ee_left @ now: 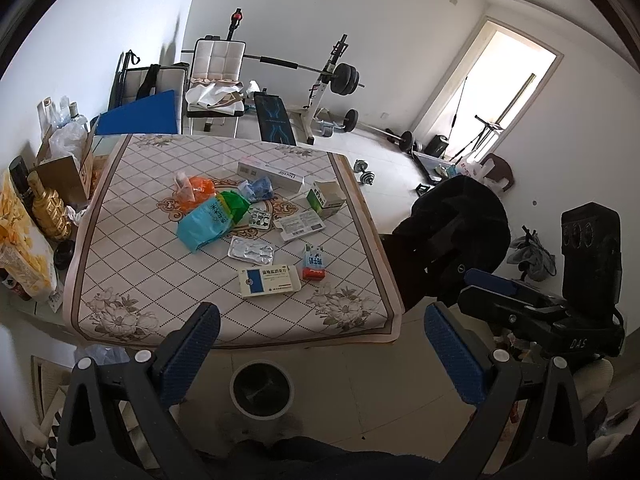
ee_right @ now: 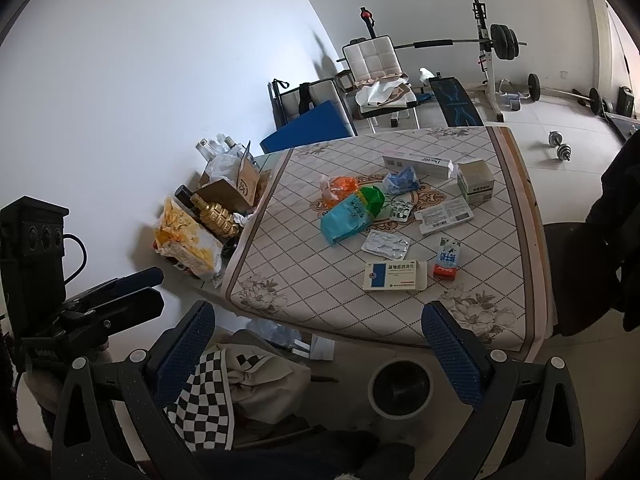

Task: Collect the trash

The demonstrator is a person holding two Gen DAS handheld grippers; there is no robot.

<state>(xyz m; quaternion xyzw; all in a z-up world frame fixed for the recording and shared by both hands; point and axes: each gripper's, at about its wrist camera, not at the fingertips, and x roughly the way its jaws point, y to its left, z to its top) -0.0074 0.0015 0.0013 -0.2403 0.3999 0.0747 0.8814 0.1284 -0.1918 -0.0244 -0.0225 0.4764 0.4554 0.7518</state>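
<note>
Left wrist view first: my left tongs [ee_left: 322, 346] hang spread wide, nothing between the blue pads, held back from the near edge of the desk [ee_left: 120, 216] and above the floor. Right below them on the floor sits the round bin [ee_left: 262, 388], white rim, dark inside, just off the desk's near edge. Out on the desk lies the trash, all of it untouched. Nearest me is a white and blue medicine box [ee_left: 270, 281], and just to its right a small blue and red carton [ee_left: 314, 263]. Behind them a silver blister pack [ee_left: 251, 250], a teal bag [ee_left: 204, 224] with a green bag [ee_left: 236, 204] against it, an orange bag [ee_left: 195, 190], a flat white label card [ee_left: 301, 227], a green and white box [ee_left: 325, 197], and a long white box [ee_left: 272, 174] at the far side.

Over to the right wrist view: my right tongs [ee_right: 318, 344] are spread wide too, holding nothing, also short of the desk [ee_right: 516, 216]. The bin [ee_right: 400, 386] shows on the floor between the pads, toward the right one. A checkered cloth [ee_right: 208, 396] lies on the floor to the left. My other tool [ee_left: 540, 312] pokes in from the right in the left wrist view.
</note>
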